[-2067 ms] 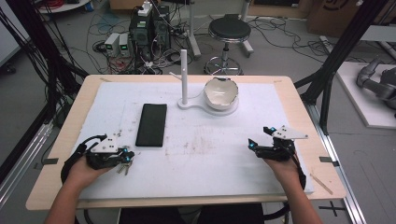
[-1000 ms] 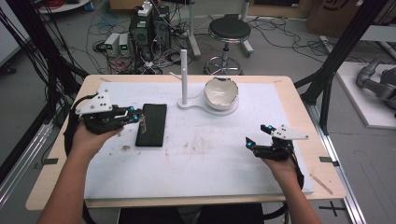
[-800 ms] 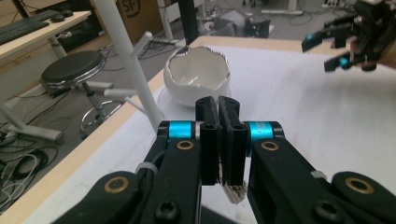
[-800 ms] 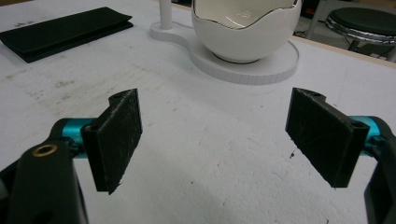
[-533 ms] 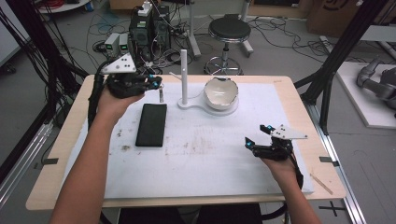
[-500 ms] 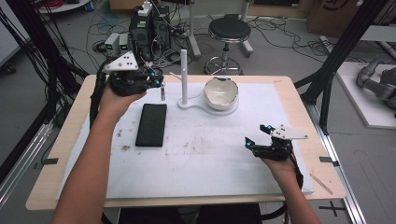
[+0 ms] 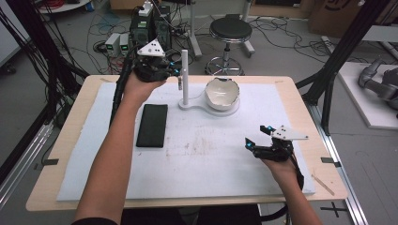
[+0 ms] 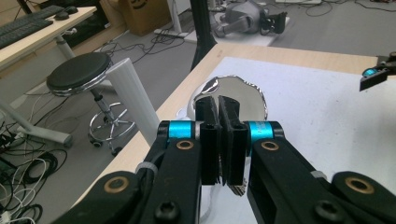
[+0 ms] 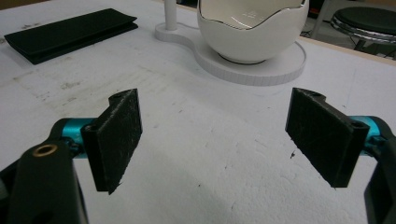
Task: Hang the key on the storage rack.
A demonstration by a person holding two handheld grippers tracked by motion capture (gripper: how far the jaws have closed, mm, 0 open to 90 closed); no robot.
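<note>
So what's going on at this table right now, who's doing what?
A person works with a tool in each hand. The left tool is raised at the far side of the table, beside the top of the white post, with its jaws shut; whether it pinches anything small I can't tell. The post's base also carries a white egg-shaped bowl. The right tool sits low over the white mat, jaws wide open and empty. A flat black case lies untouched on the mat.
</note>
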